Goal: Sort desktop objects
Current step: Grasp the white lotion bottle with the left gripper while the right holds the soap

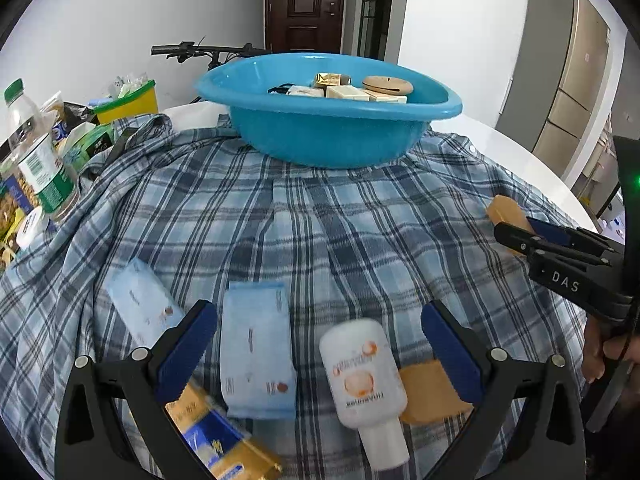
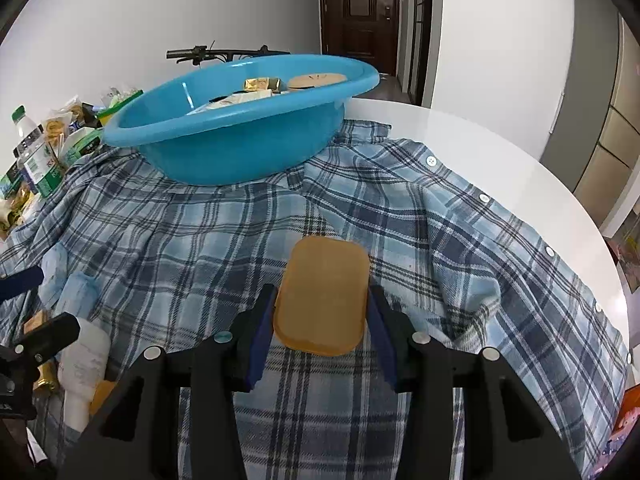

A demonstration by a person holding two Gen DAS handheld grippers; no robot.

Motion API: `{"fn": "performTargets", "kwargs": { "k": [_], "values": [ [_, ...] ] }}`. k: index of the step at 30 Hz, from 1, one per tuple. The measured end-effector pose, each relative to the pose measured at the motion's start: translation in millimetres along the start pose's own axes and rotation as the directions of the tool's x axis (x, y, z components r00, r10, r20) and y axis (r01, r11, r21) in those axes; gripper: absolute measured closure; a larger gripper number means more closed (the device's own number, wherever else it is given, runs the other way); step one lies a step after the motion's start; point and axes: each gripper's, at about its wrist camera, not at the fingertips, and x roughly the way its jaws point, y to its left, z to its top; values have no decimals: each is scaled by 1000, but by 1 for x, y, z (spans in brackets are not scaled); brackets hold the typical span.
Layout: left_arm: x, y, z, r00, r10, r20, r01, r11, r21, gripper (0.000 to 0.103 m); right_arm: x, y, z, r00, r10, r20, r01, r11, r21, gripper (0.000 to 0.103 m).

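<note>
My right gripper (image 2: 320,320) is shut on a tan rounded block (image 2: 324,296), held above the plaid shirt (image 2: 400,220); the left wrist view shows the gripper (image 1: 514,229) and block (image 1: 505,209) at the right edge. My left gripper (image 1: 320,344) stands open and low over the shirt (image 1: 280,220). Between its fingers lie a light blue packet (image 1: 258,354) and a white bottle (image 1: 362,372). A second tan block (image 1: 430,394) lies by its right finger, and a yellow and blue box (image 1: 216,436) lies under its left one. The blue basin (image 1: 328,120) (image 2: 240,136) holds several small items.
Another light blue packet (image 1: 140,308) lies left of my left gripper. A plastic water bottle (image 1: 36,160), snack bags and a yellow bin (image 1: 128,102) crowd the left side. The white table (image 2: 500,152) curves round on the right. A hand (image 1: 600,354) holds the right gripper.
</note>
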Motion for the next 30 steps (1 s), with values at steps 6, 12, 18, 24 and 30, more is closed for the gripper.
{"fn": "performTargets", "kwargs": {
  "k": [6, 12, 18, 24, 30],
  "values": [
    [-5, -12, -13, 1000, -14, -8, 14, 999, 43, 0, -12, 1, -13, 1000, 5, 10, -6, 1000, 13, 59],
    [-2, -21, -18, 1000, -19, 3, 19, 998, 65, 0, -21, 0, -18, 1000, 8, 21, -9, 1000, 16, 59],
    [10, -12, -17, 999, -33, -26, 34, 999, 15, 23, -23, -5, -17, 1000, 8, 29, -9, 999, 35, 59],
    [12, -12, -17, 999, -38, -26, 39, 999, 30, 60, -21, -5, -18, 1000, 13, 25, -14, 999, 38, 59],
    [6, 0, -5, 1000, -23, 4, 23, 999, 24, 62, -19, -6, -19, 1000, 13, 22, -14, 999, 41, 59]
  ]
}}
